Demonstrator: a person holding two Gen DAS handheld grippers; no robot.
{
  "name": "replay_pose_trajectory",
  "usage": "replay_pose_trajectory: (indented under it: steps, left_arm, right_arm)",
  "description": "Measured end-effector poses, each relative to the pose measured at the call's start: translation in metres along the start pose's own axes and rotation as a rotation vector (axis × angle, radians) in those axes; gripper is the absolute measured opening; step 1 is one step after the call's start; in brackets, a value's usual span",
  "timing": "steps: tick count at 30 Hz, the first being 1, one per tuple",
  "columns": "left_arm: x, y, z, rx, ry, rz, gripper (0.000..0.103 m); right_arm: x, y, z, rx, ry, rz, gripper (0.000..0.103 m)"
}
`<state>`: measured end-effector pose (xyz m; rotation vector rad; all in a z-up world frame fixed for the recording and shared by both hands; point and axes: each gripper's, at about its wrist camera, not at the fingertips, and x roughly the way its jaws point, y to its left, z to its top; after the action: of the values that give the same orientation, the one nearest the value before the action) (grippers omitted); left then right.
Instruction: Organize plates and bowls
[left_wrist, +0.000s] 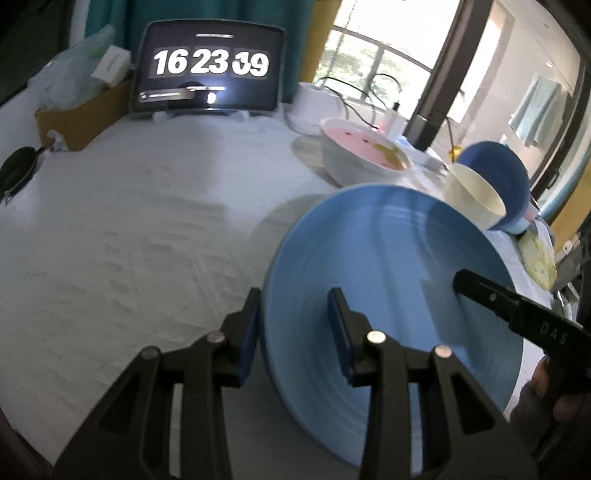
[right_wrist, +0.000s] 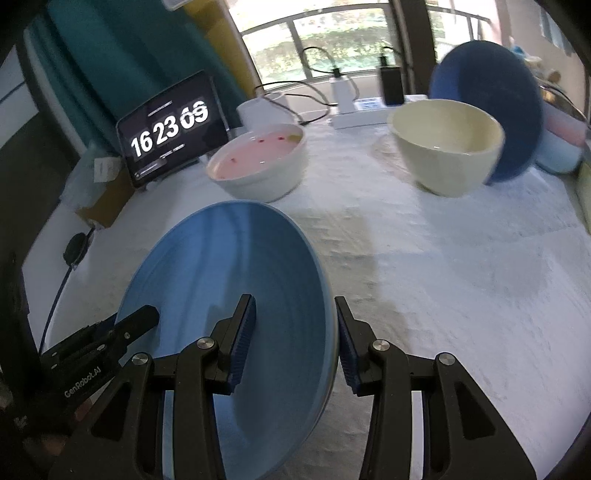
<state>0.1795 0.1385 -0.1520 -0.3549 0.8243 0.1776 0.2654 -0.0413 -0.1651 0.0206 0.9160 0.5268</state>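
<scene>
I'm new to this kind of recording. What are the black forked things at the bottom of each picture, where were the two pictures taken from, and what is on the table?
No robot here: a person holds a two-finger hand-held gripper in each hand, and a fisheye camera on each looks along its fingers. One picture is from the left hand-held gripper, the other from the right hand-held gripper.

Together they hold one round light-blue plate by opposite edges, each with one finger inside the rim and one outside, tilted above the white tablecloth.

On the cloth stand a white bowl with a pink inside and a cream bowl; a dark-blue bowl leans behind the cream one. A tablet showing a clock stands at the back.
</scene>
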Motion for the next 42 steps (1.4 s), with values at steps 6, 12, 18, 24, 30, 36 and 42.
replay_pose_trajectory:
  steps: [6, 12, 18, 24, 30, 36, 42]
  left_arm:
    - [0.0, 0.024, 0.006, -0.035, -0.013, 0.019, 0.037]
    - [0.003, 0.045, 0.012, -0.069, -0.015, 0.029, 0.037]
    - [0.005, 0.058, 0.016, -0.093, -0.024, 0.049, 0.037]
    - [0.008, 0.065, 0.021, -0.097, -0.037, 0.081, 0.037]
    - [0.015, 0.066, 0.026, -0.078, -0.044, 0.109, 0.037]
    - [0.015, 0.06, 0.027, -0.056, -0.05, 0.132, 0.038]
    - [0.003, 0.059, 0.031, -0.067, -0.096, 0.172, 0.043]
  right_arm:
    - [0.016, 0.021, 0.009, -0.04, 0.01, 0.017, 0.045]
    - [0.032, 0.04, 0.017, -0.069, 0.019, 0.029, 0.045]
    - [0.048, 0.053, 0.024, -0.087, 0.029, 0.043, 0.045]
    - [0.061, 0.058, 0.03, -0.093, 0.035, 0.058, 0.045]
    - [0.072, 0.059, 0.032, -0.089, 0.049, 0.062, 0.045]
    - [0.077, 0.056, 0.031, -0.076, 0.077, 0.067, 0.047]
    - [0.066, 0.054, 0.033, -0.113, 0.04, 0.041, 0.047]
